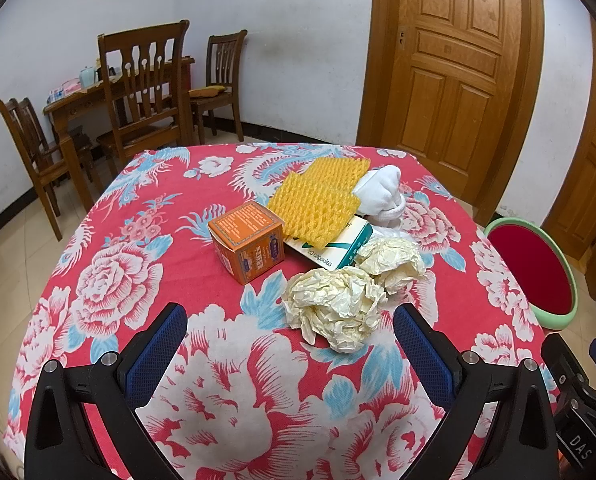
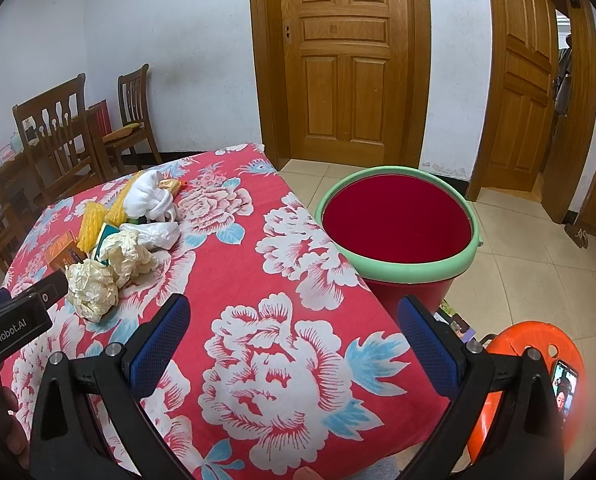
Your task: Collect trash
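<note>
Left gripper (image 1: 290,332) spread wide, blue pads (image 1: 156,354) well apart, nothing between them. Right gripper (image 2: 294,328) likewise agape and empty, pads (image 2: 428,346) apart. Both level, side by side, pointing forward.

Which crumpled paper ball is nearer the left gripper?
The larger crumpled ball, just ahead of the left gripper; the smaller ball lies behind it, against the capsule box.
</note>
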`<state>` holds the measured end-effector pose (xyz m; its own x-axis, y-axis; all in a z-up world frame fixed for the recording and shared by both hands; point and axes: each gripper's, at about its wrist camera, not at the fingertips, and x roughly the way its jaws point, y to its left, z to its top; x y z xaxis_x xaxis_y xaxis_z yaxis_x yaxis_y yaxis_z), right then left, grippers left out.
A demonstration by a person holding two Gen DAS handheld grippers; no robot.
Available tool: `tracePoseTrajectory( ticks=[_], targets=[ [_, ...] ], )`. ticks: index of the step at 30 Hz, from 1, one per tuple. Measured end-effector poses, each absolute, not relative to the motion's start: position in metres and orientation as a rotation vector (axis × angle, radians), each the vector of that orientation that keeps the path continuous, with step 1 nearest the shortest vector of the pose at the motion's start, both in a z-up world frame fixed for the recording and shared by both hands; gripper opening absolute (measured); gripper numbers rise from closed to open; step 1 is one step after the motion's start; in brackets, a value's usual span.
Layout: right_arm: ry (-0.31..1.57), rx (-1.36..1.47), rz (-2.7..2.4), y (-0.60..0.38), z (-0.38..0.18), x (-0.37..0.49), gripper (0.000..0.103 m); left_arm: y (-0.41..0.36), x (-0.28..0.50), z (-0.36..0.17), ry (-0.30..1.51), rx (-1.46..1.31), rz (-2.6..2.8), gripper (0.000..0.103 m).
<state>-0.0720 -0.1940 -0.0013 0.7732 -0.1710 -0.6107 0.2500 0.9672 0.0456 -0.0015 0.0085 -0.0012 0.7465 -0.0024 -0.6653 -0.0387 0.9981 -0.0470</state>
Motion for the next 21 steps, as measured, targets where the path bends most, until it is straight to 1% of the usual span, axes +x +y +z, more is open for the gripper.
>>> tracePoseTrajectory(
  ticks=[9,21],
  targets=[
    [0.66,0.128,-0.223,-0.194,-0.004,-0.071,0.101,0.011,0.0,-0.002,0.732,-0.058,0.023,0.102],
    [0.684,0.114,-0.16,-0.196,0.001,-0.044,0.102,0.03,0.021,-0.001,0.748,-0.063,0.066,0.102]
  ],
)
